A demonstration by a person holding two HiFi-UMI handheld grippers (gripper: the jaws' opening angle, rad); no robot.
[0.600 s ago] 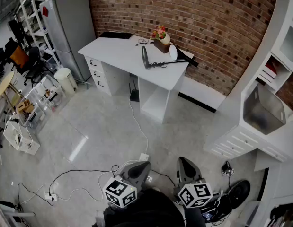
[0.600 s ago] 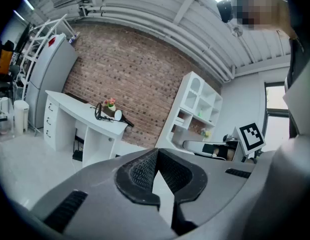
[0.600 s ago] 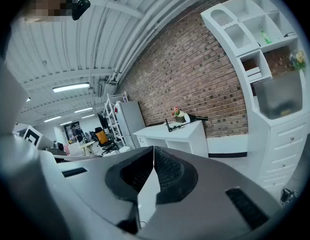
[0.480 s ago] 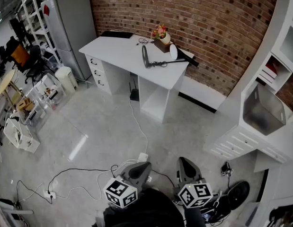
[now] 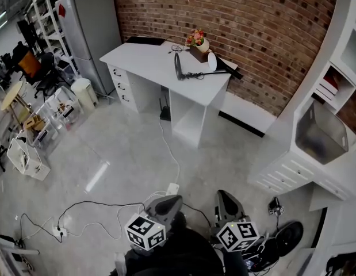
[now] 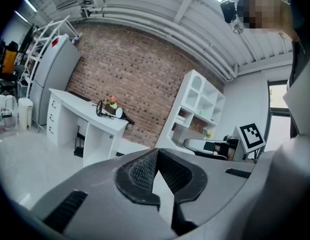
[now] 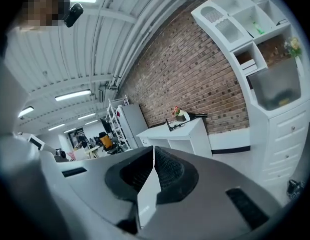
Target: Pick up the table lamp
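Where white desk [image 5: 149,59] meets brick wall [image 5: 252,22], thin black lamp [image 5: 195,75] rests.

The desk [image 5: 154,62] is seen to be white, and the wall [image 5: 264,27] behind it is laid in red-brown brick. The table lamp [image 5: 192,76] is coloured black, with a white shade [image 5: 212,61]. The fridge [image 5: 88,30] is finished in grey. The left gripper [image 6: 156,151] and the right gripper [image 7: 153,149] are moulded in grey, with black ribbed pads [image 6: 142,171] and cubes [image 5: 145,232] printed in black-and-white squares.
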